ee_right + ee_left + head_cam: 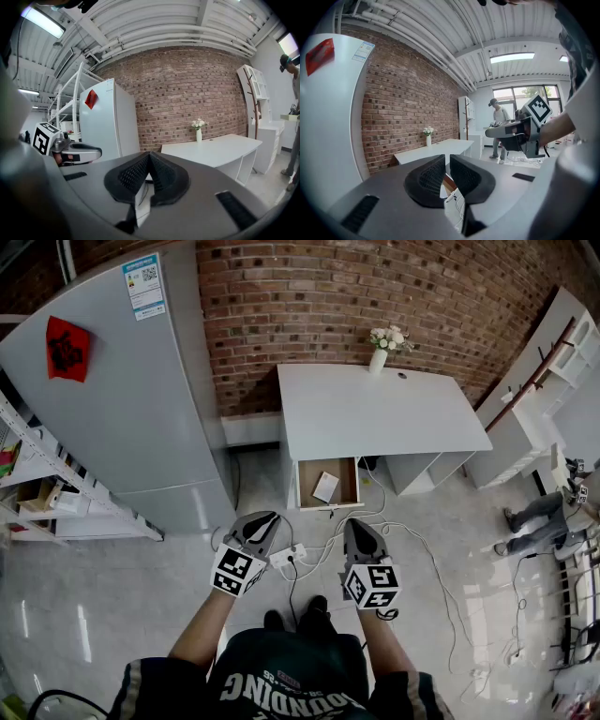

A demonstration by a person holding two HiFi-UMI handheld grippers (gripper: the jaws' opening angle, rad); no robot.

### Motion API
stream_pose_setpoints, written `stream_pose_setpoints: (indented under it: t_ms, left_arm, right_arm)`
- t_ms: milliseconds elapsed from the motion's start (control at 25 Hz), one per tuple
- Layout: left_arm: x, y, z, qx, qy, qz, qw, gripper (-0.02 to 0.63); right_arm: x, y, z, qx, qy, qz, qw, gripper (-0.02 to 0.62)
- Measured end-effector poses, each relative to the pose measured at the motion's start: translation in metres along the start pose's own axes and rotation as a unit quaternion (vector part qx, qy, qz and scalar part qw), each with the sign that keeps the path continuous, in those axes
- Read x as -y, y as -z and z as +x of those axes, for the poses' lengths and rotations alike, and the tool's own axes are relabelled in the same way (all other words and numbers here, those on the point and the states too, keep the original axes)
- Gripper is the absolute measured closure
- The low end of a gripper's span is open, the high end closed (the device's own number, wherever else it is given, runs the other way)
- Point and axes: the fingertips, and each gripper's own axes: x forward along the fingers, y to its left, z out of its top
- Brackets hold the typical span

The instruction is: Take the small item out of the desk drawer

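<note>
In the head view the white desk (375, 409) stands against the brick wall. Its drawer (304, 486) is pulled open toward me. A small white flat item (325, 487) lies inside on the brown bottom. My left gripper (264, 519) and right gripper (357, 527) hover side by side over the floor, a short way in front of the drawer. Both are shut with nothing between the jaws. The left gripper view shows its closed jaws (446, 161) pointing toward the desk (436, 149). In the right gripper view the jaws (149, 158) meet at the tip.
A tall grey fridge (122, 399) stands left of the desk. A vase of white flowers (379, 354) sits at the desk's back edge. A power strip with cables (286, 557) lies on the floor under my grippers. A shelf rack (37, 484) is far left, a person (539, 517) far right.
</note>
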Motion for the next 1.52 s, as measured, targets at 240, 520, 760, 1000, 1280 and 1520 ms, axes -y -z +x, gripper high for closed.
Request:
stream_pose_setpoints:
  t_ms: [240,520,760,1000,1280,1520]
  left_arm:
    - [0.003,0.002,0.002,-0.003,0.0,-0.007,1.0,0.58]
    - [0.005,0.001,0.005,0.0,0.005,-0.011,0.9999,0.58]
    - [0.003,0.002,0.004,0.001,0.003,-0.011,0.9999,0.58]
    - [0.003,0.004,0.0,0.005,0.004,-0.014,0.9999,0.58]
    - [0.0,0.01,-0.007,0.001,0.007,-0.021,0.9998,0.58]
    - [0.004,0.012,0.001,0.0,0.013,-0.022,0.9997,0.58]
  right_arm:
    - [0.003,-0.001,-0.001,0.016,0.0,0.014,1.0,0.571]
    - [-0.004,0.004,0.001,0.005,-0.015,0.022,1.0,0.572]
    - [-0.006,0.007,0.002,0.001,-0.011,0.018,1.0,0.572]
    - [-0.009,0.012,-0.002,-0.002,-0.011,0.021,1.0,0.571]
    - [-0.015,0.02,-0.004,-0.007,-0.005,0.028,1.0,0.571]
    - [-0.007,0.022,-0.008,-0.005,0.003,0.029,1.0,0.571]
